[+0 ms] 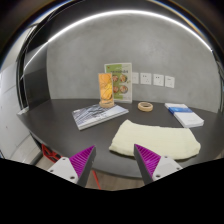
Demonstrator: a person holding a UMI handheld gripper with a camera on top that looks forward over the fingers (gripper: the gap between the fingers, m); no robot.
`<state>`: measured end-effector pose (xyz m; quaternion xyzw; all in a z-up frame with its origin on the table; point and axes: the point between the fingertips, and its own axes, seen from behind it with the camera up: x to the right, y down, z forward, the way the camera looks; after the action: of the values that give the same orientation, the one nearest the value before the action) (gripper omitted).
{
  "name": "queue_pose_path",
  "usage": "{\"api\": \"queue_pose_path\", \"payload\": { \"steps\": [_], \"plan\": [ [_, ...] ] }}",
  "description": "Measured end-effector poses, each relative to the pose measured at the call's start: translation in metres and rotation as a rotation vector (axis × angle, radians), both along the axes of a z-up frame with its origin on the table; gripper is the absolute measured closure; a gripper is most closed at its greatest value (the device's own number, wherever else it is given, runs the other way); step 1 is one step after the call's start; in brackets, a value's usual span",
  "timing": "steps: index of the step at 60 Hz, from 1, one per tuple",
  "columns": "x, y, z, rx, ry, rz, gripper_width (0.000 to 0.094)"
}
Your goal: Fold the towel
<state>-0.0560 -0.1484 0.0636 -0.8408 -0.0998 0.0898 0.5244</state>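
One pale towel (153, 140) on dark table (60, 130), just beyond hand-held gripper (116, 160), fingers parted, empty.

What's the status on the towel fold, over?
Gripper open, empty, short of the table. Towel lies bunched just ahead of the fingers, untouched. Book and tape roll beyond, not in the way.

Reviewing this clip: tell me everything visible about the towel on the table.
The towel is pale cream, soft-looking cloth, lying flat on the dark table in a roughly rectangular shape with slightly uneven edges; whether it is already folded cannot be told. It sits just ahead of the gripper, whose open fingers are not touching it. Nothing rests on it; a book lies apart, beyond it.
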Motion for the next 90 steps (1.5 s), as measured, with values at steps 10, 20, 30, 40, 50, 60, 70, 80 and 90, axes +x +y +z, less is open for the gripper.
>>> {"api": "queue_pose_path", "payload": {
  "steps": [10,20,30,40,50,60,70,80,90],
  "plan": [
    [-0.006,0.066,-0.028,-0.03,-0.049,-0.128,0.0175],
    [-0.011,0.105,-0.045,-0.028,-0.111,-0.188,0.0243],
    [-0.007,0.116,-0.07,-0.065,-0.181,-0.208,0.0432],
    [0.006,0.117,-0.07,-0.02,-0.281,-0.241,0.0895],
    [0.004,0.118,-0.069,-0.007,-0.257,-0.242,0.0929],
    [0.01,0.115,-0.046,-0.022,-0.142,-0.206,0.093],
    [0.094,0.113,0.031,0.084,-0.047,-0.28,0.0926],
    [0.221,0.106,0.045,0.112,-0.032,-0.387,0.092],
    [0.298,0.106,-0.019,-0.01,-0.044,-0.408,0.091]
  ]
}}
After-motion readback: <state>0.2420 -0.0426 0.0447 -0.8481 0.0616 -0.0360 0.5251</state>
